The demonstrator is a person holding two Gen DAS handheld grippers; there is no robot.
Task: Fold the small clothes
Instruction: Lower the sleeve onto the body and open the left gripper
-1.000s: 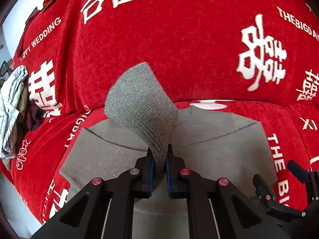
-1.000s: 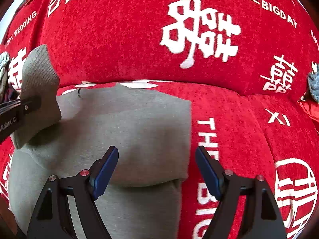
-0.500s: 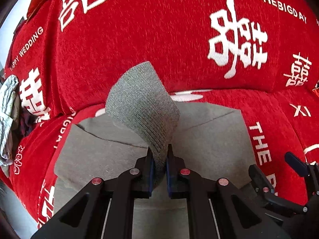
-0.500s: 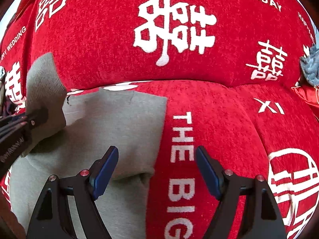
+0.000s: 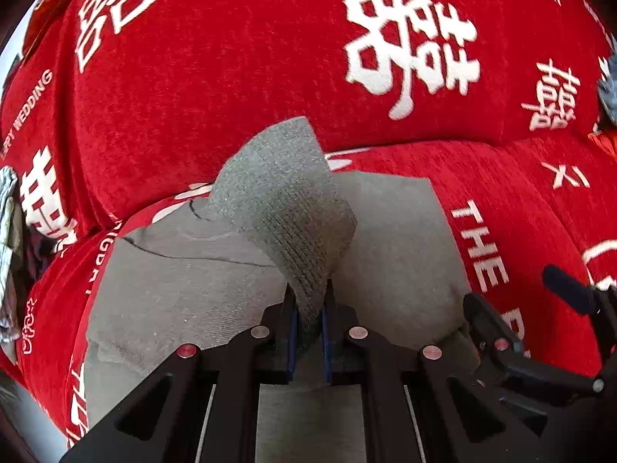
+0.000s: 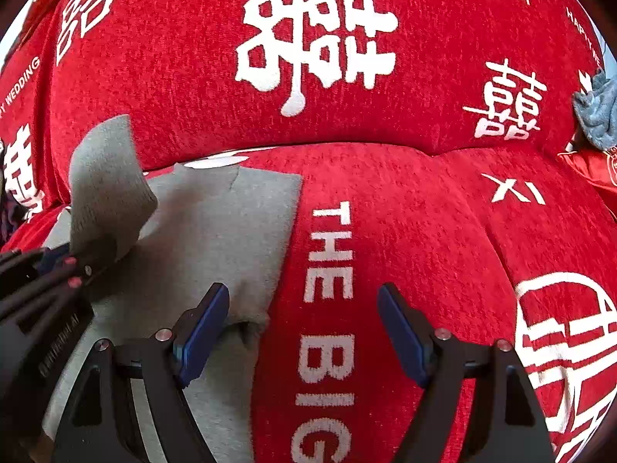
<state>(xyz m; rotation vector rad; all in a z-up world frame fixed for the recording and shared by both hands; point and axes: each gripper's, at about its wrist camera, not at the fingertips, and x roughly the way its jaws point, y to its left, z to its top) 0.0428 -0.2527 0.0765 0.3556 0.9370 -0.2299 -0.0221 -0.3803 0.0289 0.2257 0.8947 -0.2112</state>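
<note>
We see a red sofa cover (image 5: 216,88), printed with white characters and lettering, spread over seat and backrest. On the seat lies the grey garment (image 5: 397,239), mostly flat, its right edge beside the words "THE BIG". Its ribbed cuff (image 5: 293,208) stands raised above the body of the cloth. The left hand-held gripper (image 5: 308,332) is pressed together, pinching this cuff. The right hand-held gripper (image 6: 302,332) is spread wide, its left pad over the garment's right edge, its right pad over bare red cover. A blue-grey cloth (image 6: 595,112) lies at far right.
</note>
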